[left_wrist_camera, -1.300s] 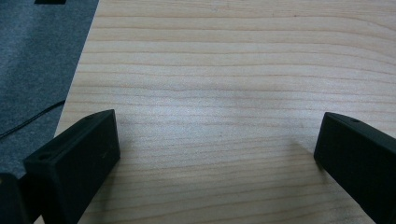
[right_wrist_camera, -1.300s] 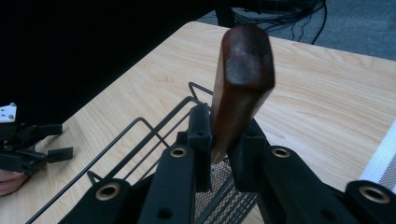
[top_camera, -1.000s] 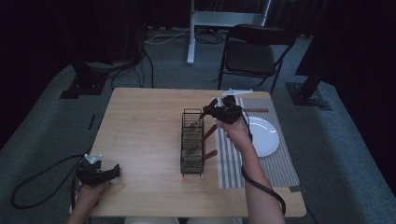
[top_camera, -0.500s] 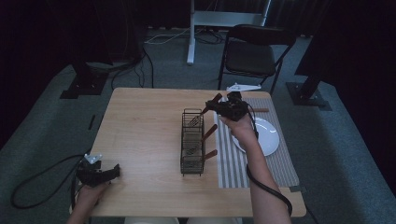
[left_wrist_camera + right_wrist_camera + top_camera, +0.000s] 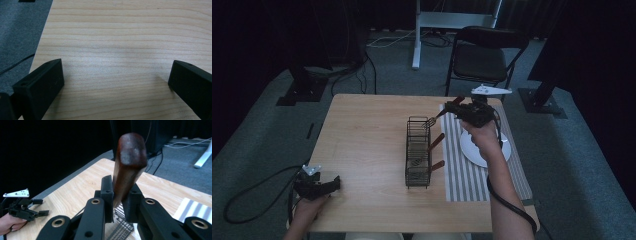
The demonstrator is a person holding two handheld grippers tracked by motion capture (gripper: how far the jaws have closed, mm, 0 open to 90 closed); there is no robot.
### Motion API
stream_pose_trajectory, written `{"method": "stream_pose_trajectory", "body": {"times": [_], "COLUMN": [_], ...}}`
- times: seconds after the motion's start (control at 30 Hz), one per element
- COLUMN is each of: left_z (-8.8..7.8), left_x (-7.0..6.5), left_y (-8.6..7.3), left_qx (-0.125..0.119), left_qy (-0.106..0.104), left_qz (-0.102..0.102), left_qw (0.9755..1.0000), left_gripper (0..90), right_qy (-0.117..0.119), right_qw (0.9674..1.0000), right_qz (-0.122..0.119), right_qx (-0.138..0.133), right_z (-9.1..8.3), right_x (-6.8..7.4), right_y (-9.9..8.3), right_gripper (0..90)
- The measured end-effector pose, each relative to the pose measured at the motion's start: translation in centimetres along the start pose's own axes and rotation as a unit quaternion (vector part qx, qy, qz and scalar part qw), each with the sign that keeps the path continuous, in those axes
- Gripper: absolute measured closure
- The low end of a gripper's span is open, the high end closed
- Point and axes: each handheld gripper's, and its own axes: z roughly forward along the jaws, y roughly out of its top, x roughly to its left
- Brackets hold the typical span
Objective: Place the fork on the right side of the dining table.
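Observation:
My right gripper [image 5: 456,111] hangs above the far end of the black wire rack [image 5: 417,155], shut on a wooden-handled utensil [image 5: 443,114]. The utensil's metal head points down-left at the rack's top edge. In the right gripper view the jaws [image 5: 120,196] clamp the red-brown handle [image 5: 129,162], which sticks up past them. Two more wooden-handled utensils [image 5: 436,141] lean out of the rack's right side. My left gripper [image 5: 323,187] rests at the table's near left corner, open. In the left gripper view its pads [image 5: 40,85] stand wide apart over bare wood.
A white plate [image 5: 502,150] lies on a striped mat [image 5: 464,172] right of the rack, partly under my right forearm. The wooden table [image 5: 362,140] spreads left of the rack. A black folding chair [image 5: 484,57] stands behind the table. Cables trail on the grey carpet.
My right hand has risen and shifted right, carrying the utensil up from the rack's far end. The left hand has stayed still.

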Motion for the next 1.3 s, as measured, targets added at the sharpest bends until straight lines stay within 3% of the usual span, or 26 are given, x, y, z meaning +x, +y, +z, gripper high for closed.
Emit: {"method": "stream_pose_trajectory", "body": {"times": [0.2,0.47,0.77,0.97,1.2,1.3], "left_z": [0.0,0.0,0.0,0.0,0.0,0.0], "left_x": [0.0,0.0,0.0,0.0,0.0,0.0], "left_y": [0.0,0.0,0.0,0.0,0.0,0.0], "left_qx": [-0.001,0.000,0.000,0.000,0.000,0.000], "left_qy": [0.000,0.000,0.000,0.000,0.000,0.000], "left_qz": [-0.003,0.000,0.000,-0.001,-0.001,-0.001], "left_qw": [1.0000,1.0000,1.0000,1.0000,1.0000,1.0000], "left_gripper": [0.6,0.6,0.6,0.6,0.6,0.6], "right_qy": [-0.021,-0.039,-0.053,-0.062,-0.070,-0.084], "right_qw": [0.9997,0.9990,0.9976,0.9960,0.9946,0.9930], "right_qz": [0.004,0.018,0.042,0.064,0.075,0.082], "right_qx": [-0.007,-0.012,-0.014,-0.010,-0.013,-0.008], "right_z": [-2.0,-4.4,-6.6,-8.0,-9.2,-9.8], "right_x": [-0.8,-2.0,-2.7,-2.8,-2.4,-2.3], "right_y": [-0.4,-2.4,-6.6,-10.6,-12.9,-14.2], "right_gripper": [80.8,80.8,80.8,80.8,80.8,80.8]}}
